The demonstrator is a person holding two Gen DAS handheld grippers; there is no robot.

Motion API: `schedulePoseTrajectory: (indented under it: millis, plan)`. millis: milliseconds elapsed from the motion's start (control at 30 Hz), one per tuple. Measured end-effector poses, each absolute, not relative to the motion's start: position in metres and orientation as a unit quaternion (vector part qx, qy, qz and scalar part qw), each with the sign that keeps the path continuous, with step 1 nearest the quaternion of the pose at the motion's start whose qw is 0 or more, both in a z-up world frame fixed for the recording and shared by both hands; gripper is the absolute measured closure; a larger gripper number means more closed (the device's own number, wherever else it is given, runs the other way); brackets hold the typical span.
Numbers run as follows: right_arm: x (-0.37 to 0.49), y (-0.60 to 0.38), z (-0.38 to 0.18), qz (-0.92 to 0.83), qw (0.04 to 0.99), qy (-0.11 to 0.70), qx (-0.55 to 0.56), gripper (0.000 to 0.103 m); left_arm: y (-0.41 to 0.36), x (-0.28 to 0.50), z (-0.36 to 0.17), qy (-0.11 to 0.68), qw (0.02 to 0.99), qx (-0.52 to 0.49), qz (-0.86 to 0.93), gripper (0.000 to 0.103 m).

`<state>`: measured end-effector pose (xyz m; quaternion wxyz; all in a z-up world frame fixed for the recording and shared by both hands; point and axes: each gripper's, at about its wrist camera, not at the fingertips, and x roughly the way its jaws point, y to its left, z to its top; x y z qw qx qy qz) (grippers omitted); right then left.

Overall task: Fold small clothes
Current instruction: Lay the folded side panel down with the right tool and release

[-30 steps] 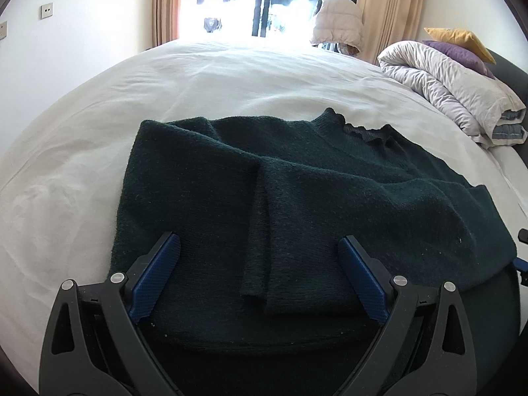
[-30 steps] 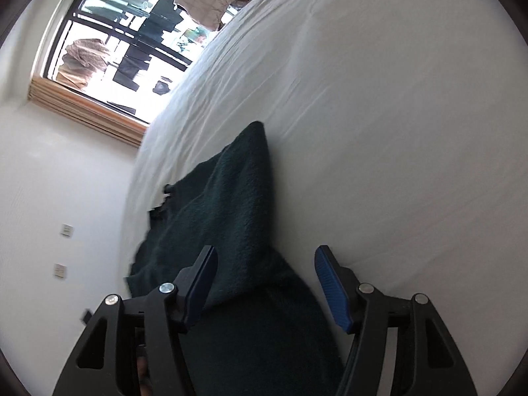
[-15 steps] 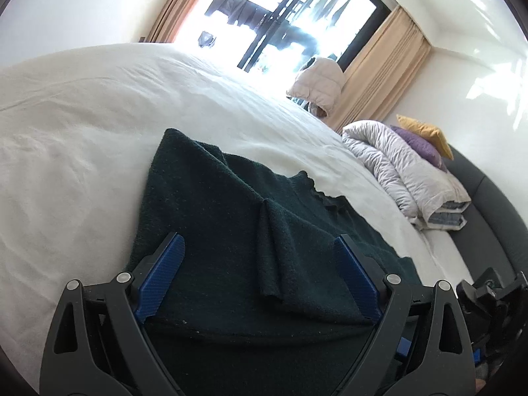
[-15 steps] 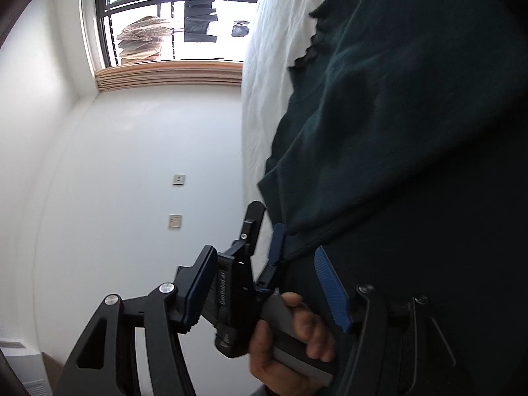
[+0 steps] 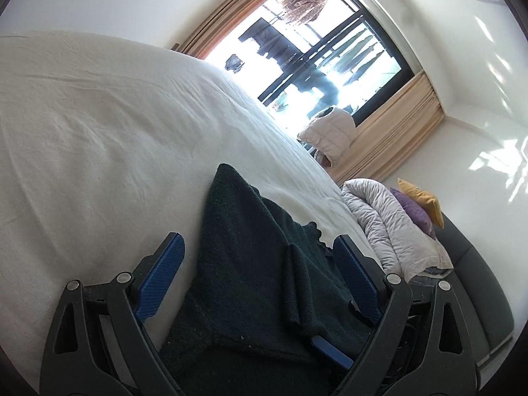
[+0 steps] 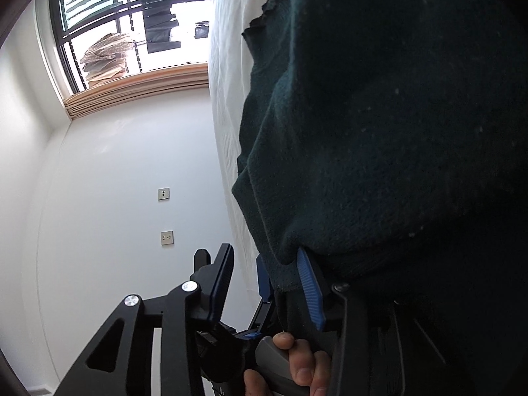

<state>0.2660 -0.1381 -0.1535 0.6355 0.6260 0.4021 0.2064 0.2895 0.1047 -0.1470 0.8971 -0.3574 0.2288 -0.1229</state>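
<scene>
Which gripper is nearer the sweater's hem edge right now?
Both sit at it, so neither is clearly nearer. The left gripper straddles the dark green sweater, jaws wide. The right gripper is closing, the sweater's corner hanging between its fingers.

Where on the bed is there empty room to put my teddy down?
The white sheet is bare from the dark green sweater out to the window. It is crowded on the other side, where the quilt and cushions are piled.

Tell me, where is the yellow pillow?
In the left wrist view the yellow pillow sits at the right, on top of the purple pillow and the rolled-up pale quilt, at the far end of the bed below the curtain.
</scene>
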Motion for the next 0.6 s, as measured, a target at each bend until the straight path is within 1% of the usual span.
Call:
schedulePoseTrajectory:
  millis: [167,200,233,267,300,367,400,467,500,533,567,600]
  plan:
    - [0.265,-0.137,-0.154,0.209,0.639,0.401,0.623,0.062,0.105,0.285,-0.148,0.229,0.898,-0.356,-0.122,0.01]
    - [0.268,-0.134,-0.154,0.216,0.642,0.405,0.615,0.065,0.105,0.285,-0.148,0.231,0.898,-0.355,-0.121,0.01]
    - [0.27,-0.129,-0.155,0.223,0.643,0.412,0.606,0.071,0.105,0.285,-0.148,0.232,0.898,-0.354,-0.121,0.01]
    - [0.273,-0.122,-0.157,0.226,0.642,0.422,0.599,0.081,0.105,0.285,-0.148,0.232,0.898,-0.354,-0.121,0.01]
    - [0.273,-0.118,-0.159,0.232,0.639,0.431,0.593,0.085,0.105,0.285,-0.148,0.232,0.898,-0.353,-0.12,0.01]
    - [0.27,-0.113,-0.156,0.251,0.641,0.436,0.58,0.085,0.105,0.283,-0.147,0.233,0.898,-0.353,-0.12,0.01]
    - [0.266,-0.114,-0.152,0.258,0.646,0.438,0.57,0.083,0.103,0.283,-0.147,0.234,0.898,-0.353,-0.12,0.01]
    - [0.251,-0.123,-0.138,0.268,0.675,0.422,0.543,0.063,0.103,0.282,-0.147,0.237,0.898,-0.351,-0.12,0.01]
    - [0.242,-0.132,-0.131,0.263,0.69,0.409,0.535,0.06,0.102,0.282,-0.147,0.239,0.898,-0.349,-0.119,0.01]
    - [0.233,-0.145,-0.129,0.258,0.696,0.397,0.54,0.054,0.1,0.282,-0.147,0.243,0.898,-0.346,-0.119,0.01]
    - [0.224,-0.159,-0.131,0.251,0.695,0.387,0.552,0.043,0.098,0.283,-0.147,0.25,0.898,-0.342,-0.119,0.01]
    - [0.214,-0.176,-0.136,0.241,0.695,0.377,0.564,0.036,0.096,0.284,-0.146,0.261,0.898,-0.334,-0.119,0.01]
